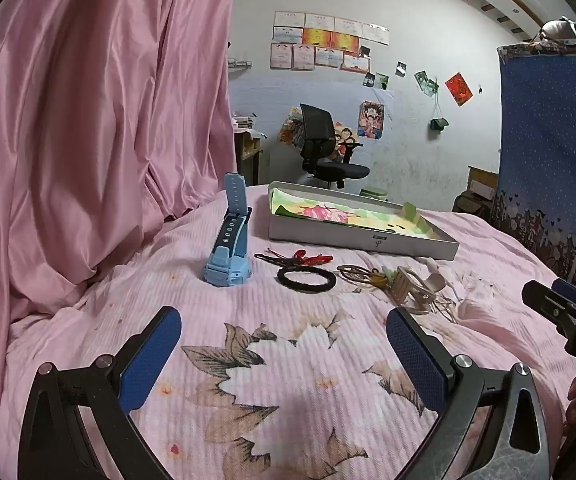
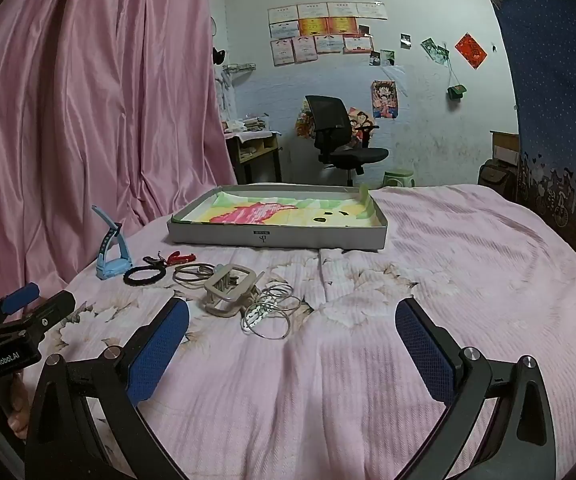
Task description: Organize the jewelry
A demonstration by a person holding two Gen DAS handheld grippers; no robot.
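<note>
Jewelry lies in a row on the pink bedspread (image 1: 288, 360): a light blue watch (image 1: 230, 240) standing on its strap, red clips (image 1: 308, 258), a black bracelet (image 1: 306, 279), thin wire bangles (image 1: 358, 274) and a beige clip-like piece (image 1: 412, 288). Behind them sits a shallow grey box (image 1: 368, 240) lined with coloured paper. My left gripper (image 1: 284, 348) hovers open before the watch and bracelet, nothing between its blue pads. My right gripper (image 2: 292, 340) is open too, near the silver bangles (image 2: 272, 312) and beige piece (image 2: 228, 292); the grey box (image 2: 276, 238) lies beyond.
A pink curtain (image 1: 88, 140) hangs along the bed's left side. A blue patterned cloth (image 1: 548, 160) hangs at the right. Beyond the bed stand a black office chair (image 1: 324, 148), a small desk (image 2: 254, 148) and a green stool (image 2: 398, 178).
</note>
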